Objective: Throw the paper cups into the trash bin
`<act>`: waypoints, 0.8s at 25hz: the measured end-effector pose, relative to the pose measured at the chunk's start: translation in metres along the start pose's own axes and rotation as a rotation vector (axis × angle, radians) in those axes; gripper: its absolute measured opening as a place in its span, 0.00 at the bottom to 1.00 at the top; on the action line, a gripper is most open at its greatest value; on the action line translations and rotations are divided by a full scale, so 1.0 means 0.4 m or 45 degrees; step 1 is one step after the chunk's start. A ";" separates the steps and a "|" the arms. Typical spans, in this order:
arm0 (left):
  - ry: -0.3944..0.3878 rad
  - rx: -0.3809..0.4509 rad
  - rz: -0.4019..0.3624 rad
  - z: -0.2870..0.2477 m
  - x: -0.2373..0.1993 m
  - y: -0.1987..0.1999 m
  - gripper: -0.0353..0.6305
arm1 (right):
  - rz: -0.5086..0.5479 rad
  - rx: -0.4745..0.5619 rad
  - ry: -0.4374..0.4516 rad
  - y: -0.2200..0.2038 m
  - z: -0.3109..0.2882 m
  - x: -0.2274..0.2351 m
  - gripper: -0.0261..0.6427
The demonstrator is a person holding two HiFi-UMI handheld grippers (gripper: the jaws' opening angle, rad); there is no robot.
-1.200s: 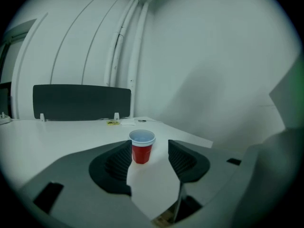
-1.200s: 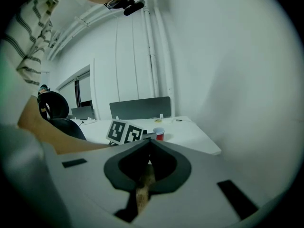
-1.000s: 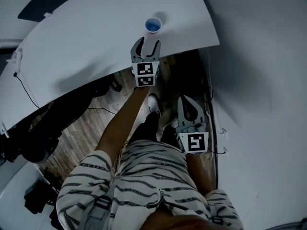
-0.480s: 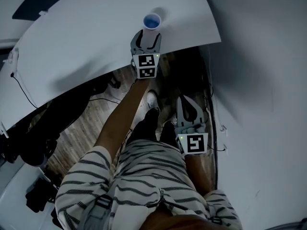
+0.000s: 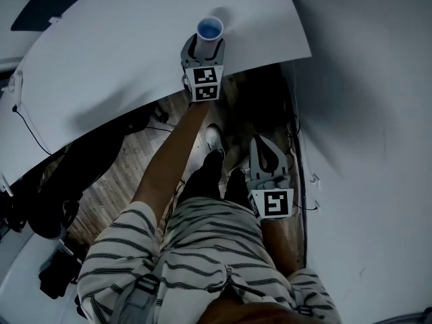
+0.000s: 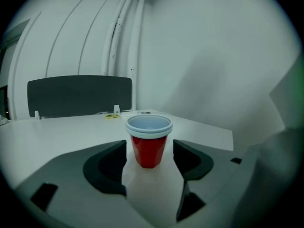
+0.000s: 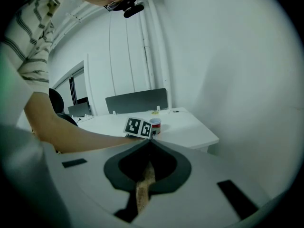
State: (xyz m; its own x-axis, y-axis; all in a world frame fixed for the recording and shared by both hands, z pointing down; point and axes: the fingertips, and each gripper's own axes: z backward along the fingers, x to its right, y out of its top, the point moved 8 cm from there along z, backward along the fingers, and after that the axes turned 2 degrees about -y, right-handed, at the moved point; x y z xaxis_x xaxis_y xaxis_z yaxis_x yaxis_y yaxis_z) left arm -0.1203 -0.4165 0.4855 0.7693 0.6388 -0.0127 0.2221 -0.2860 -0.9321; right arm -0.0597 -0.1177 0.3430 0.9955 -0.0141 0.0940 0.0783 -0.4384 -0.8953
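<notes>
The left claw point(image 5: 204, 46) reached over the edge of the white worktop point(image 5: 115, 59). Its jaws had just been opening and stood wide apart on either side of a red paper cup point(image 6: 148, 148). The cup, white at the rim, stood upright near the worktop's edge, with a gap between it and each jaw and neither pad pressing on it. The right claw point(image 7: 150, 144) hung lower, beside the person's striped clothing point(image 5: 202, 248) and above the wooden floor point(image 5: 128, 174), its jaws closed together on nothing. A dark panel point(image 6: 78, 95) stood along the worktop's far side.
</notes>
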 end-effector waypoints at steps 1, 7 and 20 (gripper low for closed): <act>0.002 0.000 0.009 -0.005 -0.003 -0.001 0.51 | -0.001 -0.003 -0.001 -0.001 -0.002 0.002 0.05; 0.028 0.007 0.068 -0.029 -0.014 0.009 0.51 | -0.013 -0.013 -0.008 -0.006 -0.007 0.011 0.05; 0.028 -0.004 0.091 -0.067 -0.015 0.018 0.50 | -0.029 -0.042 -0.022 -0.021 -0.009 0.017 0.06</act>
State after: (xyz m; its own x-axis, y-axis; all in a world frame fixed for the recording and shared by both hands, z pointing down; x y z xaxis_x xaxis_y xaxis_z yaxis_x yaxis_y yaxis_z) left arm -0.1070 -0.4416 0.4884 0.7965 0.6004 -0.0714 0.1677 -0.3329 -0.9279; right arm -0.0539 -0.1174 0.3528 0.9943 0.0117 0.1061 0.0992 -0.4676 -0.8784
